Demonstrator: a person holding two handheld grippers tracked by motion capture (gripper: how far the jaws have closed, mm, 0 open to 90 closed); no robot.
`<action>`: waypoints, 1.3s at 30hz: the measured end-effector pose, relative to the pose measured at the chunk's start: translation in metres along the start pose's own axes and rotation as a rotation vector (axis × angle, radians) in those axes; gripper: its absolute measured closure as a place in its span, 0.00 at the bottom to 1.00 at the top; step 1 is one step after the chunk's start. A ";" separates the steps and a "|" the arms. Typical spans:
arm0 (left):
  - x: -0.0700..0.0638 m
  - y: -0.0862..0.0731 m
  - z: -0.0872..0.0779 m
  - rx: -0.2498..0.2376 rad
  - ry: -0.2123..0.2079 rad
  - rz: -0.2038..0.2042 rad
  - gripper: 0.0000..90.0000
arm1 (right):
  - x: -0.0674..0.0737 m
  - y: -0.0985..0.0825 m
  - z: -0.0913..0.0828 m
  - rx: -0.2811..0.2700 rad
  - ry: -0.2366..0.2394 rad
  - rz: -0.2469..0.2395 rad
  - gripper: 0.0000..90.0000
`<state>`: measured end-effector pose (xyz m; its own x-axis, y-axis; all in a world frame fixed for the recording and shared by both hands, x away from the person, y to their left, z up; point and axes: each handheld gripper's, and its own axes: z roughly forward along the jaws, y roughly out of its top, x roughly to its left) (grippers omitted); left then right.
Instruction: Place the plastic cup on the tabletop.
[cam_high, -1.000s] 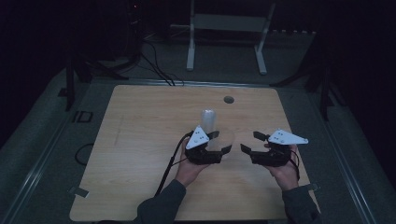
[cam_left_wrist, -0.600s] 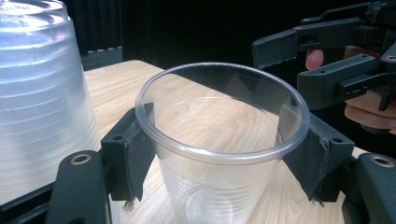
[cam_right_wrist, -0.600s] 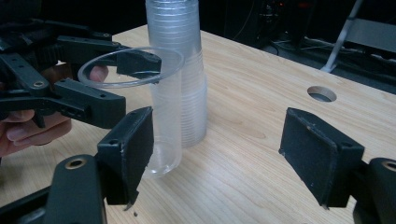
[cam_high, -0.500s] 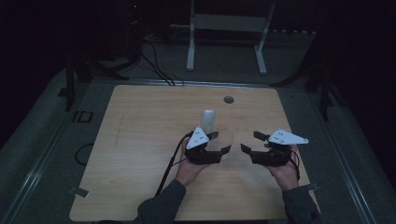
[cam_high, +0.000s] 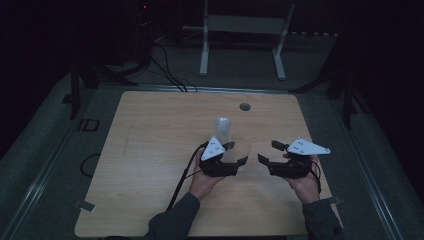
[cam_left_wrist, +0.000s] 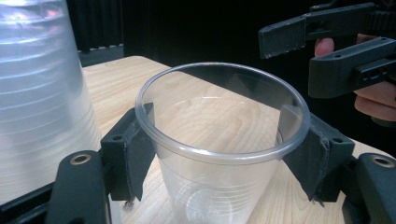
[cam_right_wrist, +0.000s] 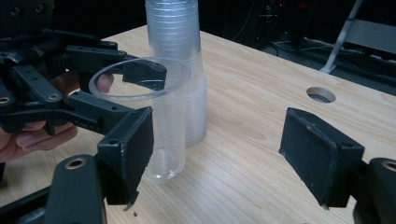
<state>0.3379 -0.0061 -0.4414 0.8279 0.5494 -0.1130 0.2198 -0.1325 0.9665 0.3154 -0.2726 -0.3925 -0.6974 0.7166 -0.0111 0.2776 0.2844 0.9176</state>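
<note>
Left gripper (cam_left_wrist: 224, 154) jaws clamp the clear cup (cam_left_wrist: 219, 140) just beside the cup stack (cam_right_wrist: 180, 70), apparently upright; right gripper (cam_right_wrist: 217, 154) jaws stand wide open, empty

A single cup (cam_left_wrist: 219, 154) is sitting between the left gripper's (cam_high: 235, 154) jaws on the table (cam_high: 150, 150). The cup stack (cam_right_wrist: 180, 65) is standing just behind it, seemingly apart, with the right gripper (cam_high: 267, 152) lying to the right.
</note>
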 end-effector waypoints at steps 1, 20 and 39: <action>0.000 0.000 0.000 0.000 -0.001 -0.001 0.32 | 0.000 0.000 0.000 -0.001 0.000 0.001 0.29; 0.001 -0.009 0.006 0.008 0.011 -0.008 0.32 | -0.001 0.001 -0.002 -0.004 -0.004 0.002 0.29; 0.000 -0.017 0.014 0.031 0.022 -0.007 0.32 | -0.001 -0.001 -0.002 -0.002 -0.003 0.003 0.29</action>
<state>0.3415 -0.0154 -0.4609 0.8146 0.5686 -0.1146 0.2422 -0.1539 0.9579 0.3153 -0.2749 -0.3926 -0.6945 0.7194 -0.0097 0.2783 0.2811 0.9184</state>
